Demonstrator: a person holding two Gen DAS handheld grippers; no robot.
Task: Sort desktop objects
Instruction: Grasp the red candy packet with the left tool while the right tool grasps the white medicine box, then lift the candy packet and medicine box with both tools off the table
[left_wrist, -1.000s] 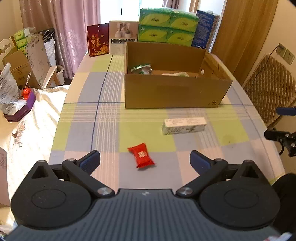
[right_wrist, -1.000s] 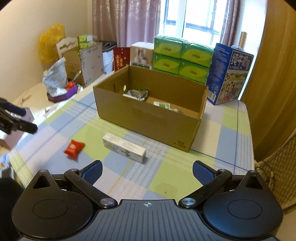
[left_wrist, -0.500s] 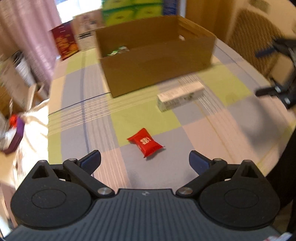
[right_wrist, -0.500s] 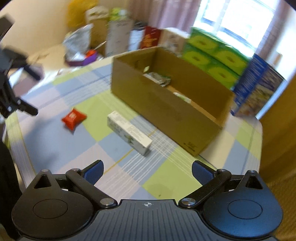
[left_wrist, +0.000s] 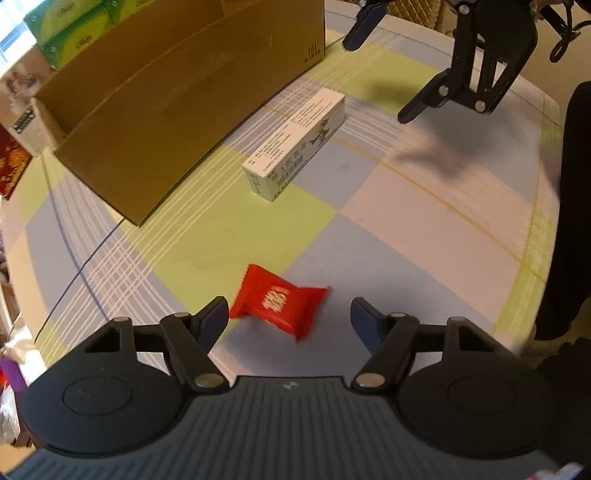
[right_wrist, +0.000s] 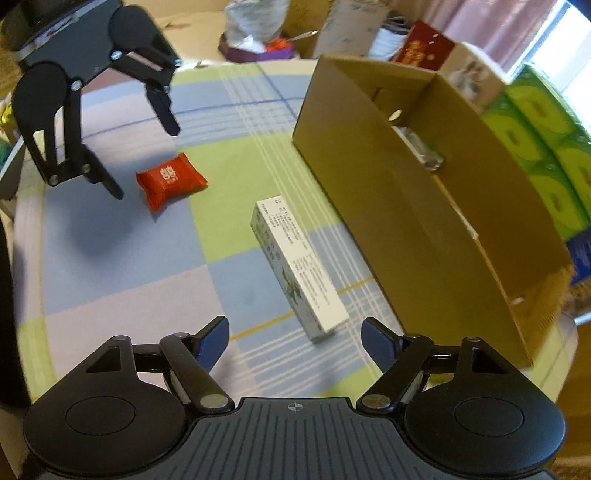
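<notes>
The red snack packet (left_wrist: 279, 303) lies flat on the table (left_wrist: 424, 236), on the seam between a green and a blue square of the checked cloth, and your left gripper (left_wrist: 288, 317) has it lined up between its jaws, which stand wide open with the packet just ahead of the tips. The left fingertip sits very near the packet's crimped end; whether it touches, you cannot tell. That framing suits a pinch across the packet's short width, so I judge you are about to close on it.

The white carton (right_wrist: 297, 267) lies flat further in, its long side roughly parallel to the front wall of the cardboard box (right_wrist: 417, 221), with a strip of bare cloth between them. Your right gripper (right_wrist: 295, 334) faces the carton's near end, jaws open and apart from it, likely ready to take it across its narrow width.

The box is open-topped and already holds a few items, so it reads as the place both things go. Its front wall stands tall, so each load probably needs lifting clear of the rim. The cloth between packet and carton is bare, giving both grippers room. The table's rounded edge is close on your side, so pull nothing backward.
</notes>
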